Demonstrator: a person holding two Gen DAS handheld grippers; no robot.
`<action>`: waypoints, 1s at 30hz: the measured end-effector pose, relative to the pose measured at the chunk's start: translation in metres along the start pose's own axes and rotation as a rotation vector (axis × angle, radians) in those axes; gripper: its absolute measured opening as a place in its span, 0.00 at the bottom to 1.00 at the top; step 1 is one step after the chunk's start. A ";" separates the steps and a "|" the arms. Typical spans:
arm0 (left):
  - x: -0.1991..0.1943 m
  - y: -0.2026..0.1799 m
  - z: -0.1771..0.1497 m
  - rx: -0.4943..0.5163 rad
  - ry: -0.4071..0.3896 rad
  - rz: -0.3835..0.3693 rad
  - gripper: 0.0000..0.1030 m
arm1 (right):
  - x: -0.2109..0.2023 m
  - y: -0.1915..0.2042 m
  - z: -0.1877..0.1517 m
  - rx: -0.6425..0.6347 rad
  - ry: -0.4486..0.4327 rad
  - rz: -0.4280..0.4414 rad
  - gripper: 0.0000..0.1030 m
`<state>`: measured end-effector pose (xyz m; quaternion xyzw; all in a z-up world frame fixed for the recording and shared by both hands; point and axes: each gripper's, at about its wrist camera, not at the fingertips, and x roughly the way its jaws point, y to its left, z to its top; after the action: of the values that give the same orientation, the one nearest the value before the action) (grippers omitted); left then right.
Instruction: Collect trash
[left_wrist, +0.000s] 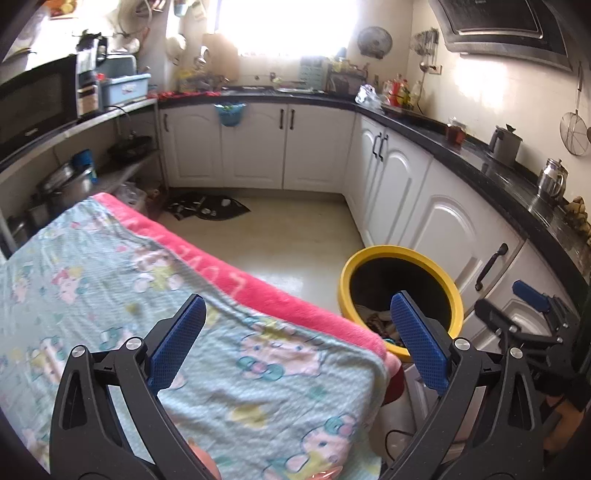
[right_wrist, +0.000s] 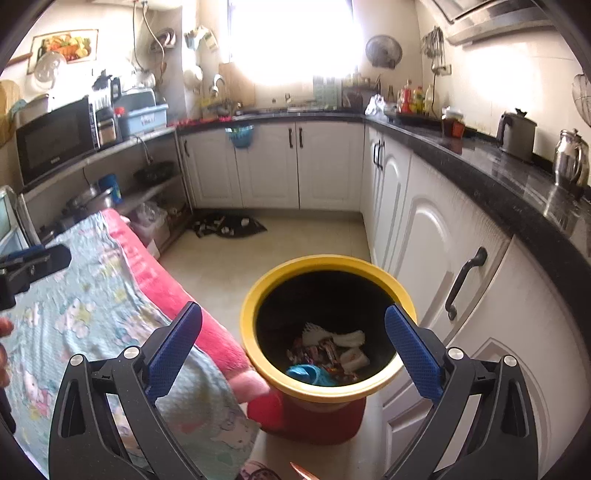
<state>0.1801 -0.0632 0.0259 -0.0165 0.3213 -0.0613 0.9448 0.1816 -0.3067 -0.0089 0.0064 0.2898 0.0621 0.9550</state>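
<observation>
Both grippers empty, fingers spread wide. Right gripper (right_wrist: 293, 315) hovers above the yellow-rimmed trash bin (right_wrist: 255, 295), looking straight down into it. Trash (right_wrist: 325, 356) sits at the bottom: candy wrappers, white crumpled paper, a blue plastic piece. Bin has a red base, stands on the floor just beside the white cabinets (right_wrist: 424, 236), touching the edge of the pink-bordered cartoon blanket (left_wrist: 92, 258). Left gripper (left_wrist: 297, 308) hangs over the blanket's corner, bin to its right.

Glossy dark worktop (right_wrist: 517, 184); shiny metal kettle (right_wrist: 570, 157); smooth plastic bin (right_wrist: 258, 295) ahead of the gripper (right_wrist: 293, 332); fluffy cloth blanket (left_wrist: 110, 266).
</observation>
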 end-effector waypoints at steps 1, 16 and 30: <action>-0.006 0.004 -0.003 -0.005 -0.008 0.010 0.90 | -0.005 0.003 0.000 -0.002 -0.015 0.003 0.94; -0.073 0.034 -0.053 -0.030 -0.125 0.109 0.90 | -0.083 0.055 -0.023 -0.077 -0.233 0.056 0.94; -0.113 0.032 -0.094 -0.048 -0.279 0.131 0.90 | -0.129 0.074 -0.060 -0.090 -0.387 0.054 0.94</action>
<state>0.0372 -0.0165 0.0174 -0.0263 0.1886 0.0109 0.9817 0.0336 -0.2503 0.0157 -0.0167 0.0976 0.0983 0.9902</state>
